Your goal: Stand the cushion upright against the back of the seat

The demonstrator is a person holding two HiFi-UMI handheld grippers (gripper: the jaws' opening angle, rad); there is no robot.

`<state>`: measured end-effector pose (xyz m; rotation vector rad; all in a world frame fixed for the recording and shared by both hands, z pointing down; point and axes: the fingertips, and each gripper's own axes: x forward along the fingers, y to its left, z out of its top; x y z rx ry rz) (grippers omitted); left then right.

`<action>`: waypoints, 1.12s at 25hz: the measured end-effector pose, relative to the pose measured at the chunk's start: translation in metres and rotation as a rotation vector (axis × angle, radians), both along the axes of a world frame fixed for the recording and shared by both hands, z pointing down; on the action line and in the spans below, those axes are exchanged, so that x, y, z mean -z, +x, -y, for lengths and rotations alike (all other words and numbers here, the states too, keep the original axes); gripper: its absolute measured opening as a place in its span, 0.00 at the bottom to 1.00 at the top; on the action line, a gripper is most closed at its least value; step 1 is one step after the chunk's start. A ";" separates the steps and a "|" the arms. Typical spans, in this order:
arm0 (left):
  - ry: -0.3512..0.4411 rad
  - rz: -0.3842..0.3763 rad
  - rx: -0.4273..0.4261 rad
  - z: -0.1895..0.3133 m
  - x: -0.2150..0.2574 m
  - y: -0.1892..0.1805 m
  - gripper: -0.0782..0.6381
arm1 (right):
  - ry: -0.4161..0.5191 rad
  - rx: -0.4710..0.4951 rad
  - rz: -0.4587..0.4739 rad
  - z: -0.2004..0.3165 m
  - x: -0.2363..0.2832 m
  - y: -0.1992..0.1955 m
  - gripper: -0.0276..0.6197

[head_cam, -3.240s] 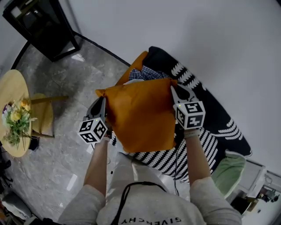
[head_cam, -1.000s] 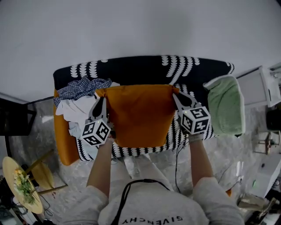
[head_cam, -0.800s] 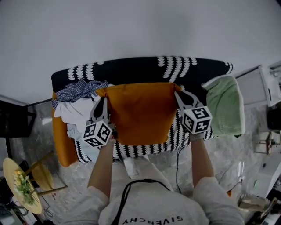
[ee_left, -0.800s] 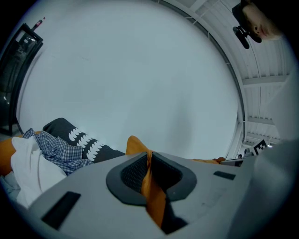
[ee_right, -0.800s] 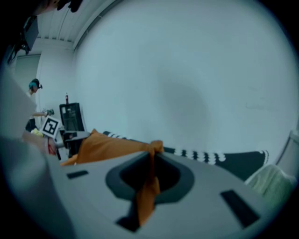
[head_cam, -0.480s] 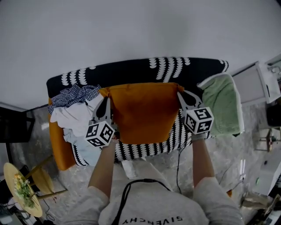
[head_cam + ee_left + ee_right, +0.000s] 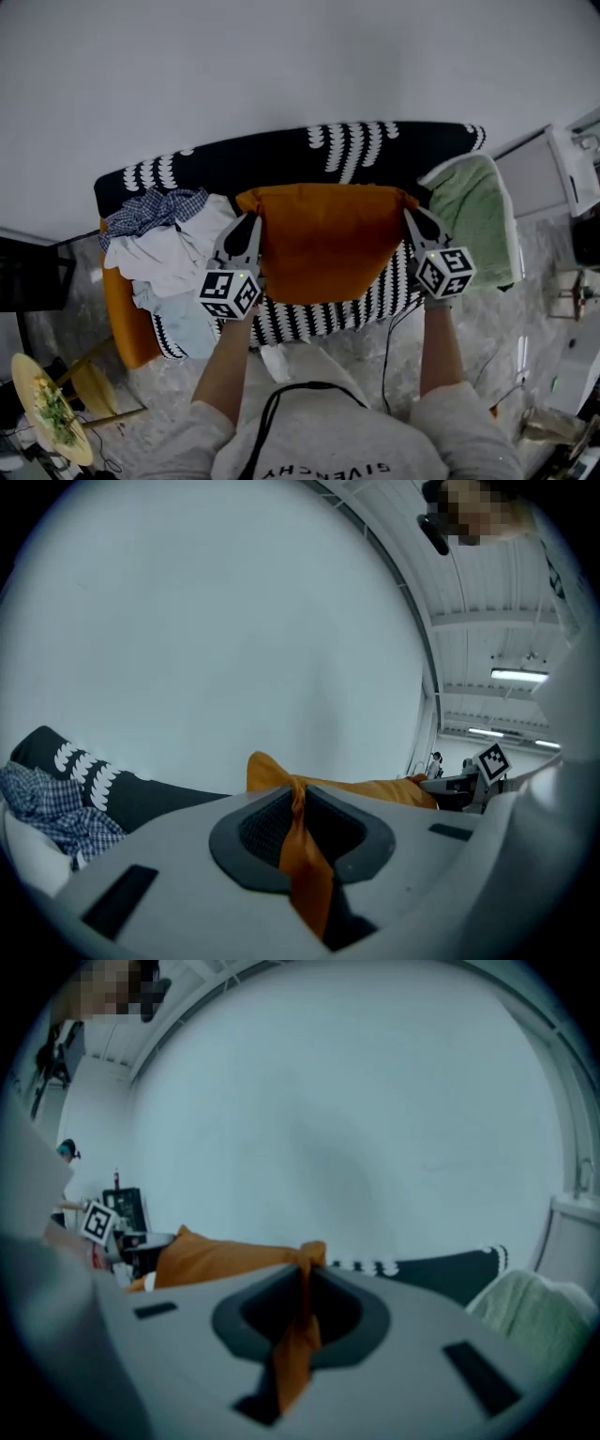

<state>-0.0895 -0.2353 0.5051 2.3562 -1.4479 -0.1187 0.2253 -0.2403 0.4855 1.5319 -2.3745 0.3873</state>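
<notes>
Both arms [image 7: 225, 361] outstretched, left hand-held gripper [image 7: 251, 219], right hand-held gripper [image 7: 411, 215], each clamped on an orange cushion [image 7: 323, 242] corner

One legible print: "GIVENCHY" in pale capitals, upside down in my head view, across the chest of my grey sweatshirt [image 7: 319, 436]. My left gripper [image 7: 251, 218] and right gripper [image 7: 411, 213] bear black-and-white square code markers [image 7: 230, 292], patterns only.

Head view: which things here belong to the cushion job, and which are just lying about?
In the job: orange cushion, pinched at its top corners by the left gripper and right gripper; black-and-white seat.
Lying about: pile of clothes on the seat, green cloth, round table.
</notes>
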 end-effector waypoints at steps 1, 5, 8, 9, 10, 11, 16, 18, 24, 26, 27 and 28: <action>0.003 0.016 -0.008 0.000 -0.001 0.002 0.19 | 0.010 0.008 0.006 -0.004 -0.001 0.003 0.11; -0.007 0.059 -0.018 0.003 -0.001 0.006 0.19 | 0.027 0.033 -0.023 -0.015 -0.006 0.010 0.11; -0.022 0.094 0.005 0.002 0.004 0.007 0.21 | 0.024 0.042 -0.077 -0.018 -0.009 0.013 0.11; -0.030 0.100 0.017 0.001 0.005 0.006 0.21 | 0.023 0.047 -0.099 -0.018 -0.009 0.013 0.11; -0.039 0.102 0.033 0.001 0.007 0.004 0.21 | 0.022 0.050 -0.118 -0.018 -0.009 0.013 0.11; -0.047 0.101 0.051 0.001 0.008 0.001 0.21 | 0.020 0.050 -0.135 -0.018 -0.009 0.013 0.11; -0.094 0.080 0.124 0.002 0.005 -0.020 0.24 | 0.003 0.036 -0.183 -0.019 -0.012 0.015 0.11; -0.118 0.069 0.109 0.006 0.001 -0.022 0.32 | 0.001 0.035 -0.180 -0.022 -0.013 0.016 0.11; -0.194 -0.091 -0.011 0.018 -0.004 -0.005 0.46 | -0.002 0.012 -0.183 -0.029 -0.017 0.030 0.11; -0.203 -0.129 -0.058 0.016 -0.005 0.004 0.46 | -0.008 0.013 -0.186 -0.033 -0.019 0.035 0.11; -0.203 -0.120 -0.073 0.014 -0.005 0.008 0.45 | -0.011 0.015 -0.189 -0.034 -0.020 0.036 0.11; -0.206 -0.102 -0.082 0.013 -0.005 0.013 0.36 | -0.018 0.018 -0.197 -0.036 -0.021 0.037 0.11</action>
